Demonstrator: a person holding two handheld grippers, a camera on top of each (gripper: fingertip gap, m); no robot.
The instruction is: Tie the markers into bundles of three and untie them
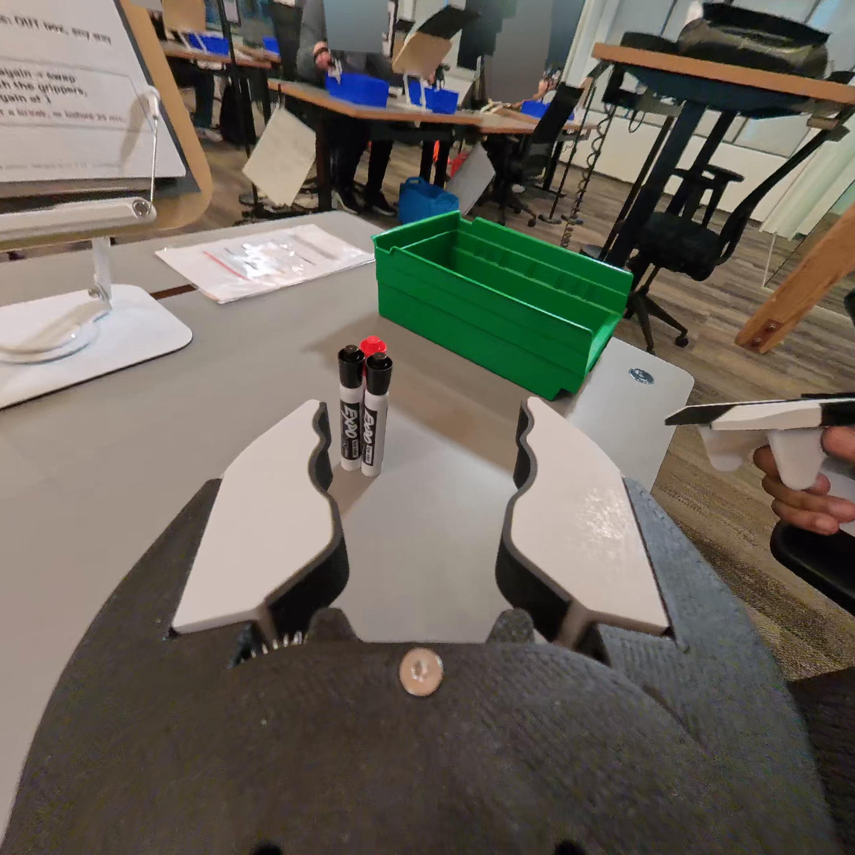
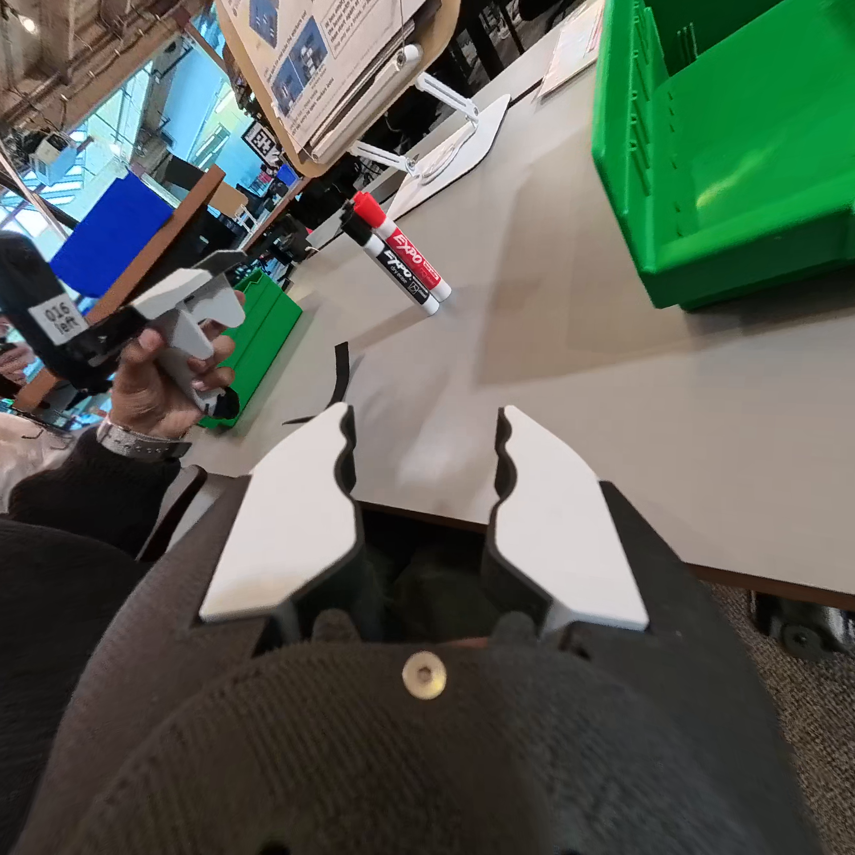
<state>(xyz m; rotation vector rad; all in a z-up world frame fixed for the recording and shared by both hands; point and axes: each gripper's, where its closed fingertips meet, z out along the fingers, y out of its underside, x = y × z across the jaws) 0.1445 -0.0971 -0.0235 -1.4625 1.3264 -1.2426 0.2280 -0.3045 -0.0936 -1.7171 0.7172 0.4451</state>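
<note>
Three markers (image 1: 363,416) stand upright and close together on the grey table (image 1: 231,416): two black in front, one red behind. No band shows around them. My left gripper (image 1: 423,416) is open and empty, with the markers just inside its left finger line. The right wrist view shows the markers (image 2: 402,259) farther off, and a black strap (image 2: 341,374) lying loose on the table near the front edge. My right gripper (image 2: 423,416) is open and empty above the table's front edge. The left gripper (image 2: 217,273) shows there too, held in a hand.
A green bin (image 1: 499,296) stands behind and right of the markers; it also shows in the right wrist view (image 2: 721,162). A document stand (image 1: 69,324) is at the left and a clear plastic bag of papers (image 1: 263,259) lies at the back. The right gripper (image 1: 694,415) hovers off the table's right edge.
</note>
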